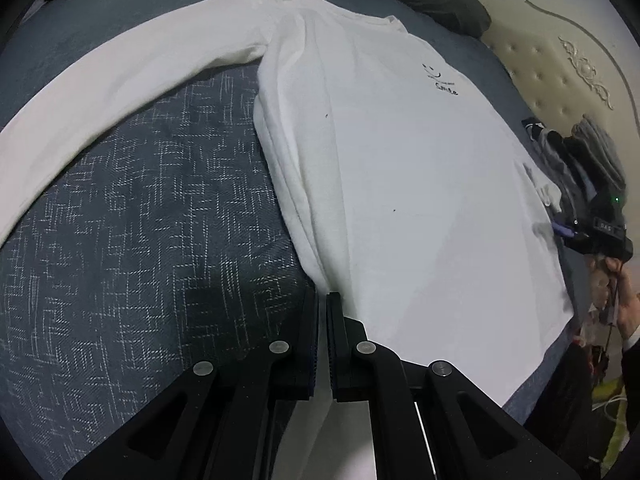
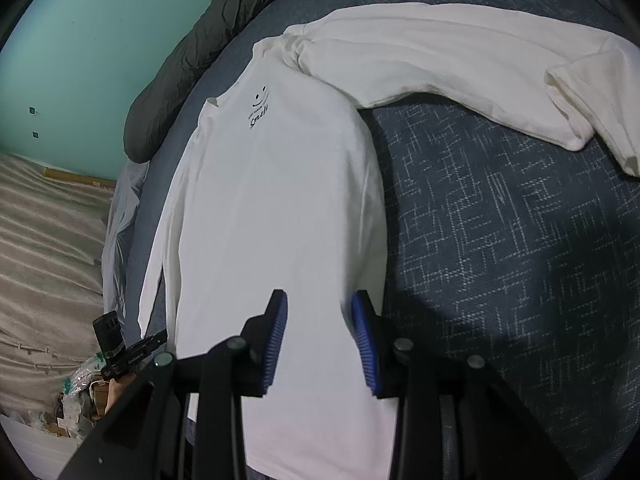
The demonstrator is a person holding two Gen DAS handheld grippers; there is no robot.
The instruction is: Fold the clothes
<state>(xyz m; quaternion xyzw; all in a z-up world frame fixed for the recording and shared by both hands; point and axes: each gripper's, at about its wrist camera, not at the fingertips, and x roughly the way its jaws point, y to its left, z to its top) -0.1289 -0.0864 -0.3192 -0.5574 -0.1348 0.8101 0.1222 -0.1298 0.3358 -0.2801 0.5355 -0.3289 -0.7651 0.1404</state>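
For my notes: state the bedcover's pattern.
Dark blue bedcover with white crosshatch lines; right wrist view.

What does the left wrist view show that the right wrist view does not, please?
Only the left wrist view shows the cream tufted headboard, the pile of dark clothes beside it, and the left gripper, shut at the shirt's folded edge. Only the right wrist view shows the teal wall, the striped beige cover and the right gripper, jaws apart over the shirt. Both show the white long-sleeved shirt on the blue patterned bedspread.
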